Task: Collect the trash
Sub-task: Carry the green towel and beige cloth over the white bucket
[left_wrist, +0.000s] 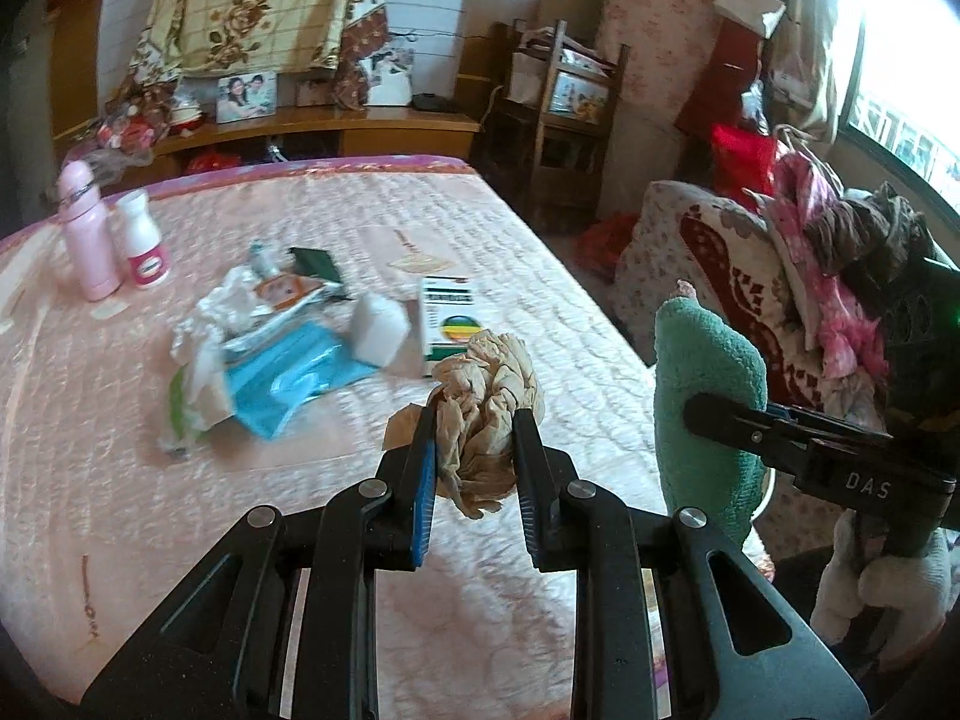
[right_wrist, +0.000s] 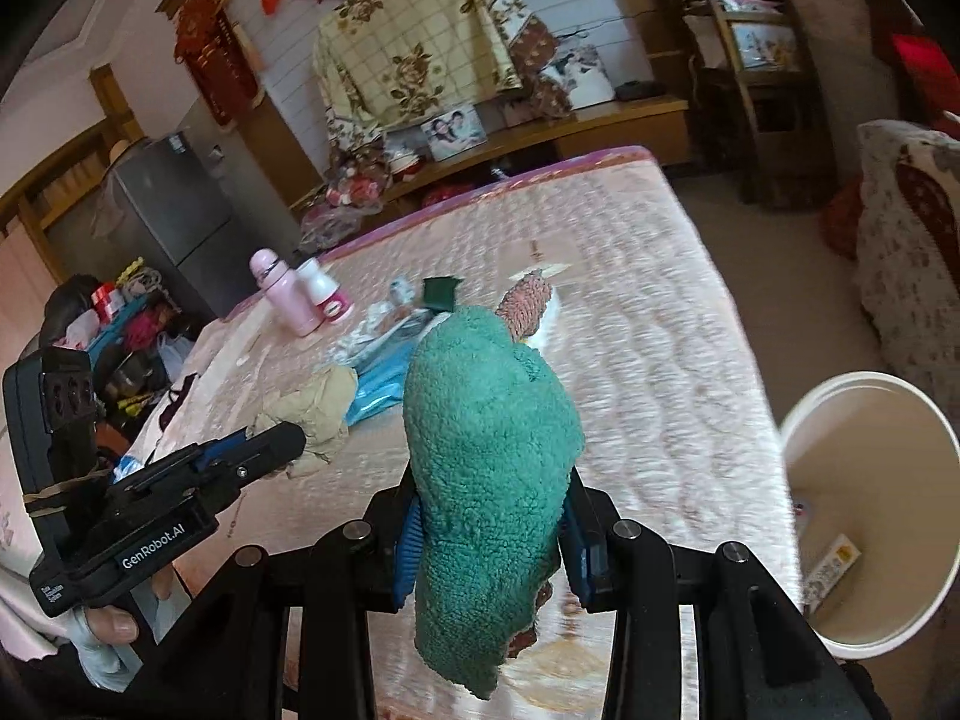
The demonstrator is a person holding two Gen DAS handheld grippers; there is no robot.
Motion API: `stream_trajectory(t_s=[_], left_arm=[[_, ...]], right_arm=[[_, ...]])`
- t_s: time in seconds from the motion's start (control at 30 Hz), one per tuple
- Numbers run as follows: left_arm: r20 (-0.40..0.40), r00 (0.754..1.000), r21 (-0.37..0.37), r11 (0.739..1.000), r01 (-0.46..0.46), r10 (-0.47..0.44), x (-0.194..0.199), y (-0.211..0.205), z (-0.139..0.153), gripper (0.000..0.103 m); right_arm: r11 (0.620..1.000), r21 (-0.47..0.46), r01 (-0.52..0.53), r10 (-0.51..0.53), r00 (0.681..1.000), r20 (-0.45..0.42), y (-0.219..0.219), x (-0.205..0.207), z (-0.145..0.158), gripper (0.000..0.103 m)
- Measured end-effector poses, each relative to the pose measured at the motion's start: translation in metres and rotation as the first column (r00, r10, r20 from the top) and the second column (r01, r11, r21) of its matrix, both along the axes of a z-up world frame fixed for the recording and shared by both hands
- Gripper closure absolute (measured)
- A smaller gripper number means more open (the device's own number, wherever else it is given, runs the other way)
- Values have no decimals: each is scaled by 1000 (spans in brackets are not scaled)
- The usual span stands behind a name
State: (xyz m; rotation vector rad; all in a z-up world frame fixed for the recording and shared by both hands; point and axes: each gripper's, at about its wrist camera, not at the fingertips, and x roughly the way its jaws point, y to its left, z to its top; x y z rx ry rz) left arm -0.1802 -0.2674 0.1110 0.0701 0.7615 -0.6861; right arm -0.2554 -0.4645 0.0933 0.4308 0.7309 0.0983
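My left gripper [left_wrist: 474, 420] is shut on a crumpled beige stocking [left_wrist: 489, 396] and holds it just above the pink bed [left_wrist: 300, 540]; it also shows in the right wrist view [right_wrist: 312, 408]. My right gripper [right_wrist: 489, 516] is shut on a fluffy green sock [right_wrist: 486, 438], held above the bed's right side; the sock shows in the left wrist view [left_wrist: 708, 384]. A pile of trash lies mid-bed: a blue wrapper [left_wrist: 294, 378], white tissue [left_wrist: 204, 324], a green-white box [left_wrist: 447, 315].
A white bin [right_wrist: 864, 546] stands on the floor right of the bed, with a small carton inside. A pink bottle [left_wrist: 87, 234] and a white bottle [left_wrist: 144, 243] stand at the bed's far left. A chair heaped with clothes [left_wrist: 780, 276] is at the right.
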Motion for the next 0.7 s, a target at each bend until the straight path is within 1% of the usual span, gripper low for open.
stream_trajectory(t_s=[0.3,0.5,0.7], left_arm=[[-4,997,3,997,77,-77,-10,-50,-1,82],[-7,990,14,989,144,-144,-18,-91,-4,82],[-31,980,17,980,198,-198,-24,-127,-13,82]], right_arm=[[995,10,104,-104,995,-8,-47,-26,-4,66],[984,-1,175,-175,984,-17,-76,-43,-6,66],[972,-18,236,-236,971,-35,-105,-58,-12,66]])
